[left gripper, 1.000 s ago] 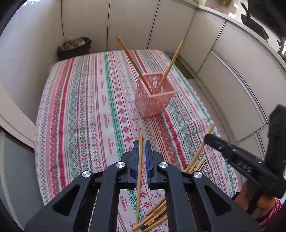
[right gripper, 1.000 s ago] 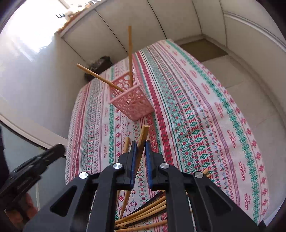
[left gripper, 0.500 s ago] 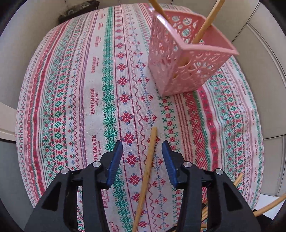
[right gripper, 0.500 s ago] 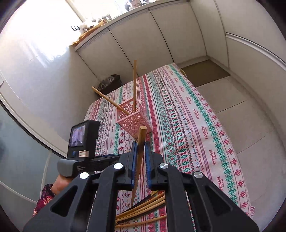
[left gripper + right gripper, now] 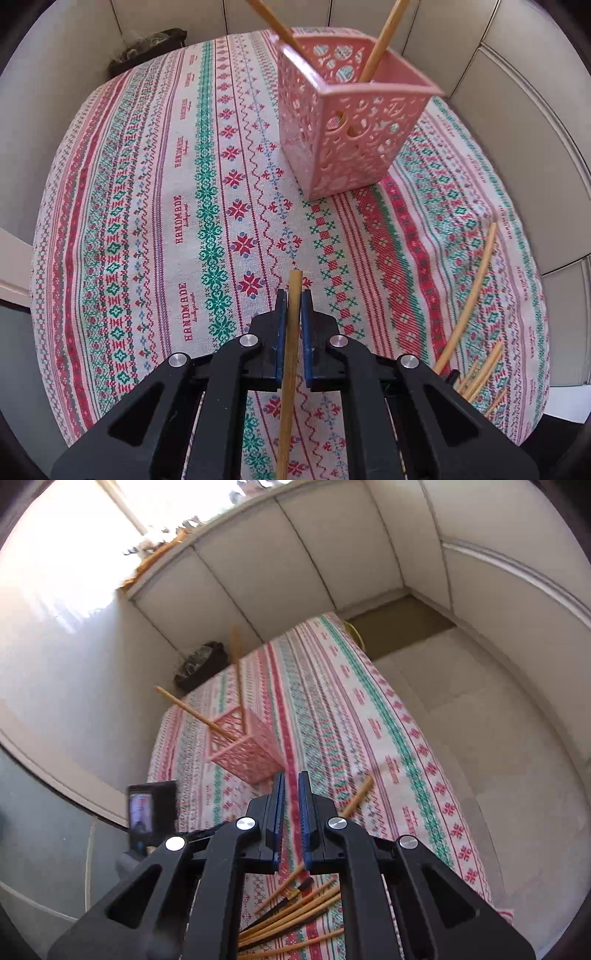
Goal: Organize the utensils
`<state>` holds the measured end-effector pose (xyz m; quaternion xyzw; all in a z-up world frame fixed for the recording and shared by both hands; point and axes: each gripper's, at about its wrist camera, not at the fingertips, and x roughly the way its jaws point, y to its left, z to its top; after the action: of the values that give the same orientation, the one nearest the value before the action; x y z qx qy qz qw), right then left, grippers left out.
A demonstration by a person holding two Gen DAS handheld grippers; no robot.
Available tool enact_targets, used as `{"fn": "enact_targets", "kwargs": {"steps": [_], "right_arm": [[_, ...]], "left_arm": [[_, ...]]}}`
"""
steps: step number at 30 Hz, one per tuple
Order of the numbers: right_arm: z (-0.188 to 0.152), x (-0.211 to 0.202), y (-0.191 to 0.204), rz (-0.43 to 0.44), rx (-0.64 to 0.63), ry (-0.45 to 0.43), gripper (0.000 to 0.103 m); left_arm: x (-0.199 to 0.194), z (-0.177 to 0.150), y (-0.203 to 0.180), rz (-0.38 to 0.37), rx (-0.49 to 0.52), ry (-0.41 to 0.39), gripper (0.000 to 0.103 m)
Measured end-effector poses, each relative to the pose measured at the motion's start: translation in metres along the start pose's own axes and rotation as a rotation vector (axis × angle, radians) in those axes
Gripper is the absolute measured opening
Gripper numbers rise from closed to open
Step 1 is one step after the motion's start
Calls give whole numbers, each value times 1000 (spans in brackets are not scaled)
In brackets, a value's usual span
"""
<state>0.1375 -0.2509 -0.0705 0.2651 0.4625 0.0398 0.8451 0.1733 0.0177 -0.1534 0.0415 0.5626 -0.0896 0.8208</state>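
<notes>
Whereas the left gripper [image 5: 292, 295] stood open around a chopstick half a second ago, the left wrist view now shows its blue pads [image 5: 280, 332] clamped on that held chopstick [image 5: 291, 332], whose tip projects just past the fingertips. The pink basket [image 5: 351, 122] stands upright ahead on the patterned tablecloth [image 5: 147, 221], apart from the gripper, with two chopsticks [image 5: 380, 40] already leaning inside it. Loose chopsticks [image 5: 476, 295] lie at the right edge of the cloth. Judgement: the grasp is complete, and the next step is to lift this stick, carry it over the basket rim and release it inside.

In the right wrist view, the right gripper [image 5: 291, 805] no longer holds the chopstick it was clamped on half a second ago. Its jaws stand a narrow gap apart with only tablecloth visible between them. One chopstick [image 5: 356, 794] lies on the cloth just right of the fingers; whether it is the released one cannot be told. The basket [image 5: 247, 746] sits beyond the fingertips, holding two sticks as before. A pile of chopsticks [image 5: 295, 915] rests on the cloth below the gripper. The left gripper's camera [image 5: 147, 808] shows at lower left. Judgement: the right stick did not reach the basket and needs regrasping; most utensils remain unsorted.
</notes>
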Motion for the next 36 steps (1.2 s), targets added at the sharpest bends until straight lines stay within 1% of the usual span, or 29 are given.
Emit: {"fn": "enact_targets", "kwargs": {"steps": [3, 5, 7, 11, 13, 14, 15, 16, 17, 18, 19, 20, 22, 23, 24, 26, 28, 29, 30, 33, 34, 36], "right_arm": [[7, 48, -26, -82, 123, 197, 12], [8, 73, -36, -127, 188, 273, 12], [12, 91, -34, -177, 209, 294, 12], [26, 115, -13, -301, 210, 302, 12], [30, 130, -5, -360, 204, 319, 19], [29, 137, -2, -378, 215, 334, 29], [28, 144, -3, -379, 233, 354, 35], [24, 153, -5, -370, 258, 384, 35], [20, 156, -4, -376, 265, 362, 32], [18, 160, -3, -386, 245, 338, 11], [13, 166, -5, -368, 248, 347, 10], [10, 164, -8, -344, 255, 309, 9], [2, 157, -16, -253, 280, 270, 8], [-1, 148, -18, -215, 273, 236, 8], [-5, 136, -18, -178, 252, 201, 8], [-13, 105, -14, -76, 193, 119, 8], [-23, 67, -6, -24, 112, 19, 8], [-28, 50, -1, 0, 73, -25, 8], [-33, 32, 4, 5, 28, -69, 8], [-40, -1, 21, 27, -61, -149, 8], [-33, -8, 26, 32, -83, -171, 8], [-30, -25, 33, 43, -127, -226, 8]], "left_arm": [[-34, -9, 0, -33, -3, -73, 6], [-58, -12, -5, -46, 4, -129, 6], [-78, -11, -9, -58, 4, -176, 6], [-106, -2, -8, -77, 8, -248, 6], [-115, -2, -4, -82, 7, -271, 6], [-117, -2, -2, -84, 3, -281, 6], [-120, -2, 1, -84, 0, -289, 6], [-124, -2, 3, -83, -4, -299, 6], [-128, -3, 6, -85, -8, -306, 6], [-132, -4, 8, -89, -11, -315, 6], [-137, -5, 9, -93, -11, -325, 6], [-141, -7, 11, -96, -11, -334, 6], [-154, -10, 14, -99, -14, -364, 6], [-161, -13, 15, -99, -15, -381, 6], [-168, -15, 16, -100, -15, -398, 6], [-184, -20, 16, -100, -18, -439, 6], [-202, -25, 14, -99, -23, -488, 6], [-211, -28, 13, -102, -30, -516, 6], [-218, -30, 13, -105, -37, -536, 6], [-236, -33, 10, -110, -68, -604, 6], [-241, -32, 8, -113, -76, -623, 6], [-247, -29, 4, -113, -79, -643, 6]]}}
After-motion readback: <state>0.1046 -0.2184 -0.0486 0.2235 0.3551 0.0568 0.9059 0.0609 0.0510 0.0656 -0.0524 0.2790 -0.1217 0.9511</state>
